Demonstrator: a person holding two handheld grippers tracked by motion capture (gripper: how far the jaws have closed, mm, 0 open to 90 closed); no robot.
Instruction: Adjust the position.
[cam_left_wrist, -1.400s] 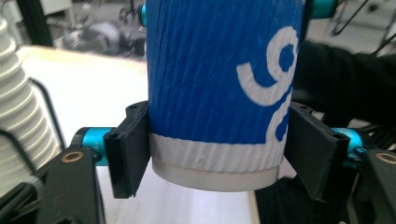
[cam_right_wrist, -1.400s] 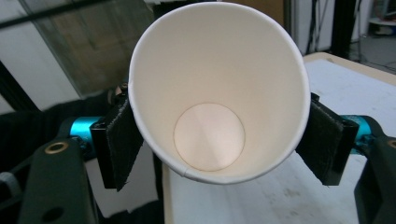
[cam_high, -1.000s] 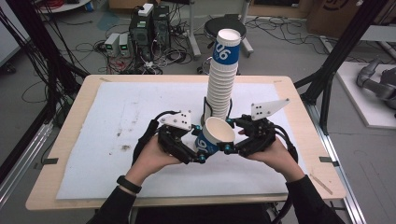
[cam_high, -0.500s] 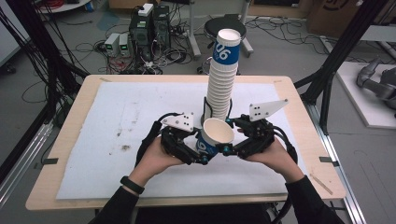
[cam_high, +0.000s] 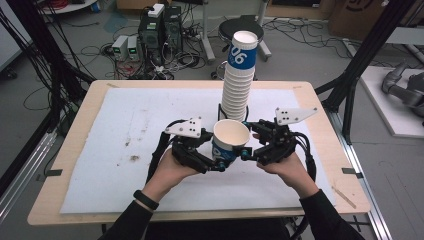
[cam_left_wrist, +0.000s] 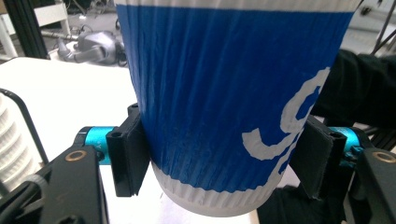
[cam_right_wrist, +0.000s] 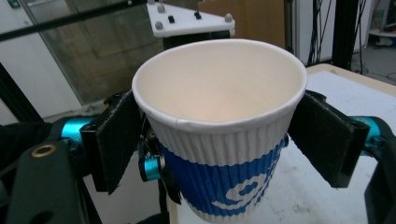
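- White sheeting covers the wooden table; the work sits just in front of the tall cup stack.
- Left gripper has its jaws clamped low on the blue-and-white paper cup, keeping it upright and off the sheet.
- Right gripper straddles the cup's upper wall; its pads seem a hair clear, probably readying a handover.
- Cup's base is cropped in the right gripper view.

I read "06" in white on the blue band of the top cup of the stack. The held cup's white print is cut off, unreadable
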